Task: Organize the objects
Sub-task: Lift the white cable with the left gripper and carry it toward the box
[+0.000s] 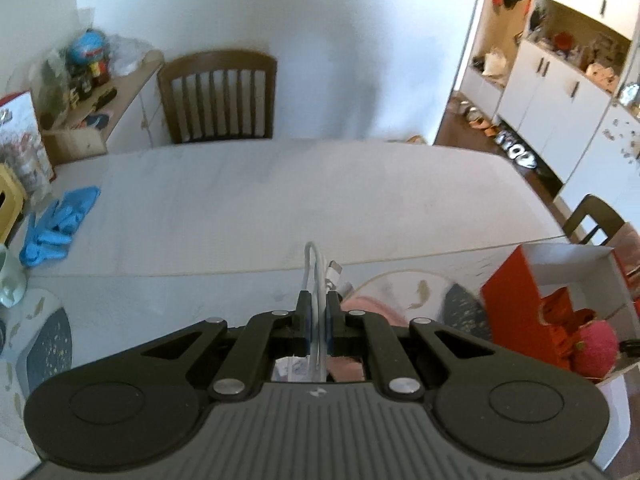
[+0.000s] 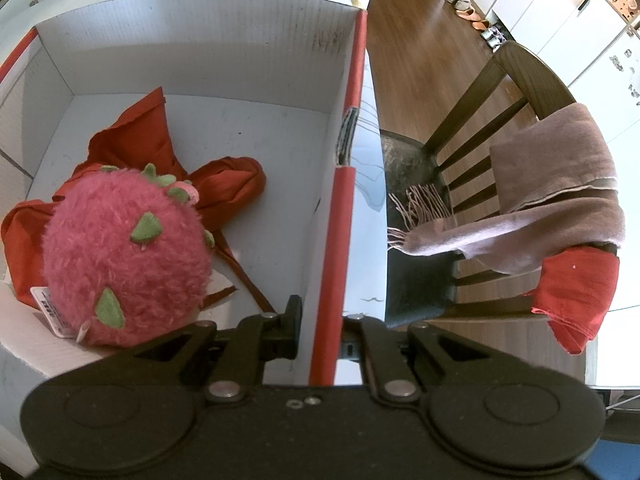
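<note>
between the narrow jaws of the left gripper (image 1: 319,320) a white charging cable (image 1: 316,268) is pinched, its loop and connector end standing up past the blue pads (image 1: 309,320) and clear above the pale bench (image 1: 240,208). off to that gripper's right the red-and-white box (image 1: 560,280) is seen, open at the top, with the pink plush dragon fruit (image 1: 596,350) showing inside it.

in the right wrist view the right gripper (image 2: 320,332) is clamped on the red side wall of the box (image 2: 340,200), one jaw inside and one outside, so the box is steadied. within it the plush (image 2: 124,256) lies on crumpled red cloth (image 2: 152,148); the far white floor of the box is bare.

the step in hand is judged to be the carrying of the cable to the box. it would be done well if the cable were kept pinched until it is over the bare part of the floor, and lowered below the rim before the jaws are parted, since a loose tail could catch on the wall or hang outside. how much cable hangs beneath the gripper cannot be told. the right grip is best held firm so the light box is not dragged or tipped.

blue gloves (image 1: 56,224) lie well apart at the bench's left edge, and a scarf (image 2: 560,208) is draped on a chair (image 2: 480,128) beside the box.
</note>
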The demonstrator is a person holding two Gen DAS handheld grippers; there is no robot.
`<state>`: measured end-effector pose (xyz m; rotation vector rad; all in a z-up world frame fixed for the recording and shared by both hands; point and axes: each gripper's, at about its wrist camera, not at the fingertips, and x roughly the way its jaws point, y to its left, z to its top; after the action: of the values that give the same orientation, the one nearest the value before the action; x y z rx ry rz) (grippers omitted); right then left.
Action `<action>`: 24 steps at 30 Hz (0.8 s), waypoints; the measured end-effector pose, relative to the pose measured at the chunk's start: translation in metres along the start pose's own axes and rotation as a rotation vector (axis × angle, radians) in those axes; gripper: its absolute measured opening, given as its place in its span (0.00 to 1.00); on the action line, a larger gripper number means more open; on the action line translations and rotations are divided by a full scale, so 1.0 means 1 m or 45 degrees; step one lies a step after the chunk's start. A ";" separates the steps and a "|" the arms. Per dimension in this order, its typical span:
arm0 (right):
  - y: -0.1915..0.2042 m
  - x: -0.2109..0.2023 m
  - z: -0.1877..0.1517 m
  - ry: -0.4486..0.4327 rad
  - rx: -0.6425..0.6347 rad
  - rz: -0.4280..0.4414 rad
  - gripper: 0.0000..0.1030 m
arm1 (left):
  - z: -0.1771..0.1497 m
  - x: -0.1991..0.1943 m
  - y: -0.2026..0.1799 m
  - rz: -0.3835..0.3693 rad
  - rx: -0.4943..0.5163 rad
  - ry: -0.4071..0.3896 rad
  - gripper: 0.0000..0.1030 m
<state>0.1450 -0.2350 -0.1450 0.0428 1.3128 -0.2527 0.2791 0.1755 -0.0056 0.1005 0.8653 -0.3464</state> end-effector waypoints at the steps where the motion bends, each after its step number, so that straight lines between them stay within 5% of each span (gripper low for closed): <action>1: 0.000 0.000 0.000 0.000 0.001 0.000 0.08 | 0.001 -0.003 -0.002 -0.005 0.009 -0.009 0.05; 19: 0.001 0.001 0.000 -0.001 -0.009 -0.001 0.08 | 0.002 -0.005 -0.011 -0.075 0.011 -0.019 0.05; 24: 0.001 0.001 0.000 -0.001 -0.009 -0.001 0.08 | -0.018 0.019 -0.024 -0.114 0.027 0.075 0.05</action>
<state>0.1451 -0.2344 -0.1458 0.0359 1.3129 -0.2490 0.2692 0.1521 -0.0305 0.0924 0.9266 -0.4385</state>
